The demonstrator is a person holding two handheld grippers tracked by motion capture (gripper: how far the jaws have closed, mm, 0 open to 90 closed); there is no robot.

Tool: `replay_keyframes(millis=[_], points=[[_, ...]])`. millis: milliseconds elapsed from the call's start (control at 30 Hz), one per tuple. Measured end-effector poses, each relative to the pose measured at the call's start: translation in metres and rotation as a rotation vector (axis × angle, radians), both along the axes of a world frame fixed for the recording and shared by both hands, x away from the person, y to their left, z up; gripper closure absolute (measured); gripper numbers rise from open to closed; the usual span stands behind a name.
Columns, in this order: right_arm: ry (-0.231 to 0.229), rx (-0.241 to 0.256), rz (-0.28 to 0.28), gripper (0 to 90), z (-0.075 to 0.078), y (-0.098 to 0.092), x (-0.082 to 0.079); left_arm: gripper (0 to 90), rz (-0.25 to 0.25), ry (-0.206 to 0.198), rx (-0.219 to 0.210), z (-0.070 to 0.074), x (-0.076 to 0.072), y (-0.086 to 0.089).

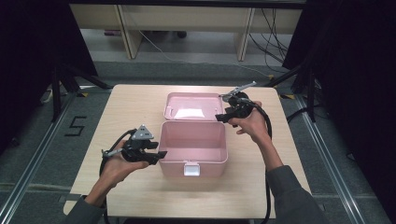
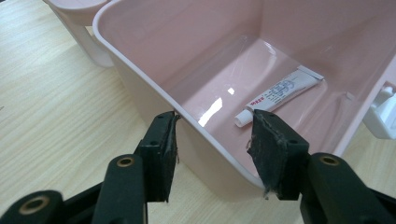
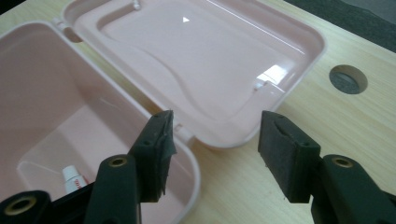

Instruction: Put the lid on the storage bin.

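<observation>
Left gripper [image 1: 161, 154]: fingers [image 2: 161, 149] open, straddling the box [image 1: 194, 144] wall, gripping nothing. Right gripper [image 1: 219, 117]: fingers [image 3: 156, 149] open, empty, over the lid [image 1: 194, 106] corner. Tube [image 2: 280, 95] lies inside.

Glossy smooth pink plastic box [image 1: 193, 148] and lid [image 3: 205, 70] sit on a matt pale wood-grain table [image 1: 130, 105].

left tongs [image 1: 161, 154]: black frame, grey three-cornered plate on top, black cable looping off the back
right tongs [image 1: 219, 117]: black frame, grey metal bar sticking out at the top, thick black cable trailing along the forearm
jaws: flat black blocks on black arms, pad faces scuffed, frayed at the edges
pivots: brass-coloured ringed holes, small screw holes in the pads
sleeves: dark grey, long, both arms
</observation>
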State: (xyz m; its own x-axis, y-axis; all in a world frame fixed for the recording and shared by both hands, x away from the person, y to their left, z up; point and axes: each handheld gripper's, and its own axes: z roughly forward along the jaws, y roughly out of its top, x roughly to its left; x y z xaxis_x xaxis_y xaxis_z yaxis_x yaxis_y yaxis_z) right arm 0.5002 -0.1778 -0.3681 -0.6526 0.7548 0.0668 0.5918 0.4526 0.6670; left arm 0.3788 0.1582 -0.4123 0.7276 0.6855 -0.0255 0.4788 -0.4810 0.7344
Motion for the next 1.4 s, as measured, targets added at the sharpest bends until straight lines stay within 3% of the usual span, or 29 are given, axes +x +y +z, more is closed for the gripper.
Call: replay_keyframes(millis=[100, 167, 233, 300, 400, 433, 800, 1067, 1167, 1200, 1400], points=[[-0.029, -0.001, 0.006, 46.5, -0.002, -0.004, 0.006, 50.6, -0.006, 0.003, -0.003, 0.0, -0.001, 0.0], [-0.017, 0.02, -0.02, 46.8, -0.003, -0.004, 0.007, 50.6, -0.003, 0.0, 0.001, 0.0, 0.0, 0.0], [-0.033, 0.007, -0.002, 47.0, -0.004, -0.006, 0.011, 50.6, -0.002, 0.001, -0.008, 0.0, 0.0, 0.0], [0.018, 0.009, -0.055, 47.9, -0.005, -0.005, 0.012, 50.6, -0.008, 0.0, -0.007, 0.0, -0.001, 0.0], [-0.004, -0.001, -0.055, 49.6, -0.008, -0.006, 0.018, 50.5, -0.008, 0.0, -0.01, 0.0, -0.001, 0.001], [0.014, 0.001, -0.07, 49.8, -0.008, -0.004, 0.018, 50.6, -0.008, -0.001, -0.01, 0.0, -0.001, 0.001], [-0.003, -0.031, -0.111, 55.0, -0.011, -0.001, 0.037, 50.6, -0.008, 0.0, -0.012, 0.0, -0.001, 0.001], [0.016, -0.024, -0.171, 59.6, -0.013, 0.003, 0.05, 50.5, -0.007, -0.001, -0.013, -0.001, -0.001, 0.001], [0.005, -0.04, -0.168, 62.0, -0.014, 0.004, 0.056, 50.5, -0.007, -0.003, -0.01, -0.001, -0.001, 0.001], [0.012, -0.024, -0.18, 62.9, -0.014, 0.005, 0.057, 50.5, -0.007, -0.003, -0.011, -0.001, -0.001, 0.001], [0.011, -0.026, -0.203, 65.1, -0.023, 0.005, 0.068, 50.5, -0.006, -0.004, -0.01, -0.001, -0.001, 0.001]])
